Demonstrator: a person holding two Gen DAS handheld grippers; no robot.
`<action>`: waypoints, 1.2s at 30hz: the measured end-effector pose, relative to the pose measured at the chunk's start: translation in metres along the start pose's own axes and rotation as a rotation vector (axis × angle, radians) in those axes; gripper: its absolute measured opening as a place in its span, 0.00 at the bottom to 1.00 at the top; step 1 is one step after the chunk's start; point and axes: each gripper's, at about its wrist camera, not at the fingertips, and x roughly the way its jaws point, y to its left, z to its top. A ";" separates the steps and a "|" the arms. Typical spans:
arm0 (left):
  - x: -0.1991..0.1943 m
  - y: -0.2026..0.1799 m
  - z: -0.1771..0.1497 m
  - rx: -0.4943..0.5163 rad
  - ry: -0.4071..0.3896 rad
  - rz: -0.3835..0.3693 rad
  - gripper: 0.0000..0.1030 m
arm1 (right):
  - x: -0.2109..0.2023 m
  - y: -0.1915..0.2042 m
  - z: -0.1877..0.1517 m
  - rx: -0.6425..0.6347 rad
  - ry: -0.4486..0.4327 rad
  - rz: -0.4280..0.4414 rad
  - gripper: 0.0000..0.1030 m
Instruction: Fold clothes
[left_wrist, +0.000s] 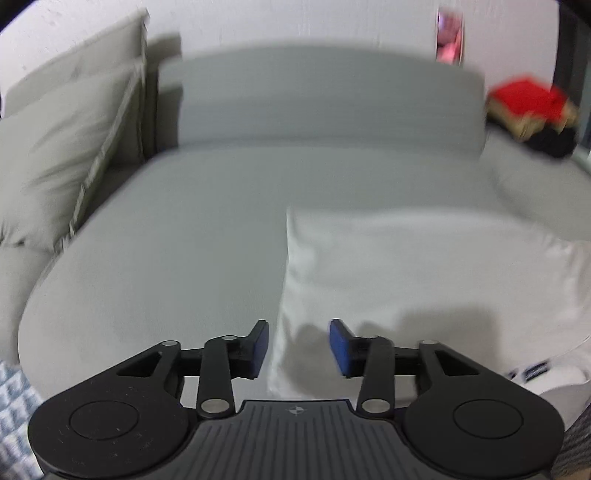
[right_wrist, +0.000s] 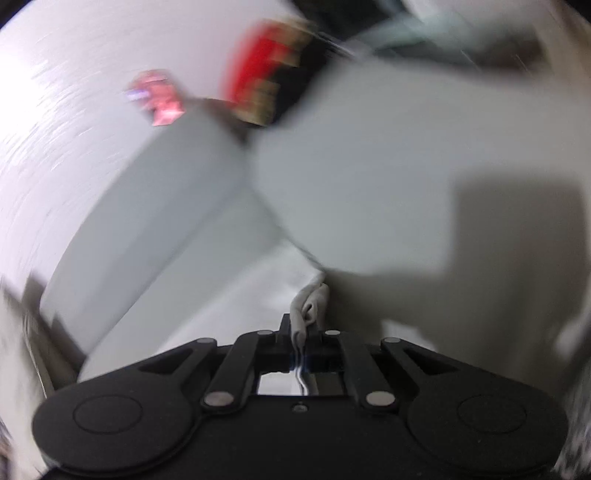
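Observation:
A white garment (left_wrist: 424, 266) lies spread on the right half of a grey sofa seat (left_wrist: 166, 251). My left gripper (left_wrist: 298, 349) is open with blue pads, empty, hovering over the garment's near left edge. In the blurred right wrist view, my right gripper (right_wrist: 303, 332) is shut on a bunched hem of the white garment (right_wrist: 308, 302), with cloth hanging to the right.
A light pillow (left_wrist: 62, 147) leans at the sofa's left. The grey backrest (left_wrist: 325, 96) runs along the rear. A pile of red, tan and black clothes (left_wrist: 532, 110) sits at the back right, also in the right wrist view (right_wrist: 266, 62).

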 end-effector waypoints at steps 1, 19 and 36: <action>-0.008 0.006 -0.001 -0.012 -0.039 -0.002 0.44 | -0.004 0.022 0.002 -0.063 -0.018 0.020 0.05; -0.021 0.073 -0.022 -0.416 -0.135 -0.004 0.40 | 0.052 0.247 -0.166 -0.606 0.417 0.311 0.05; -0.021 0.085 -0.026 -0.503 -0.169 0.053 0.39 | 0.036 0.261 -0.155 -0.612 0.586 0.480 0.17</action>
